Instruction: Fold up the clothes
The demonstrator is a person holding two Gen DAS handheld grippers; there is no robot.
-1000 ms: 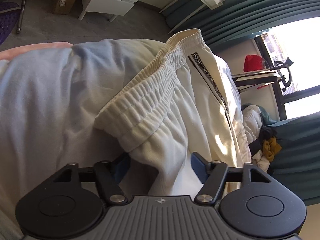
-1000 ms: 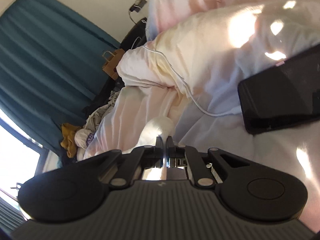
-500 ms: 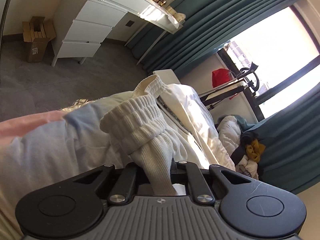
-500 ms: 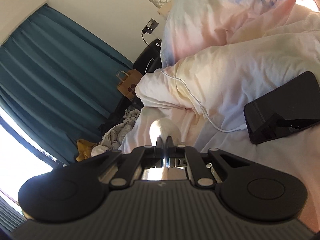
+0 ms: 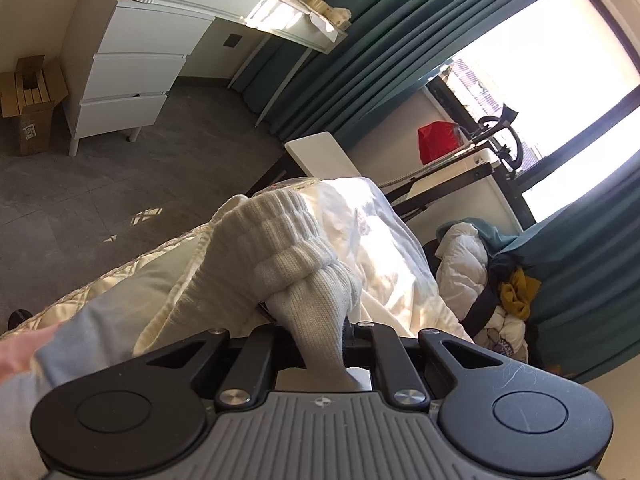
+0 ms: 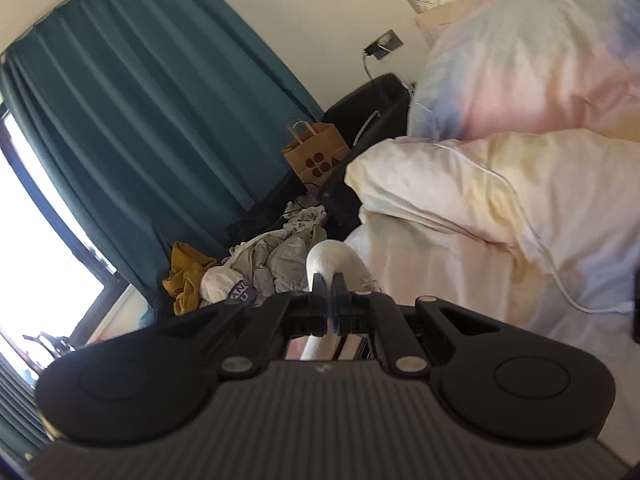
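Two hand-held grippers now hold the cream trousers clear of the bed: the left hand-held gripper, whose jaws stood wide apart around the ribbed waistband a second ago, has closed tight on a bunched fold of it and risen, so the dresser and window beyond the bed have swung into its view. The right hand-held gripper remains pinched shut on a thin roll of the same white cloth, and has likewise lifted above the bed, the dark phone having slid almost out of its frame. With both ends gripped and raised, the garment looks ready to be shaken out or laid flat for a first fold. The waistband is thick, ribbed, elastic knit, gathered into soft ridges; the trouser fabric beyond it is smoother and creased. Pastel tie-dye pillows at the head of the bed look plump and slack.
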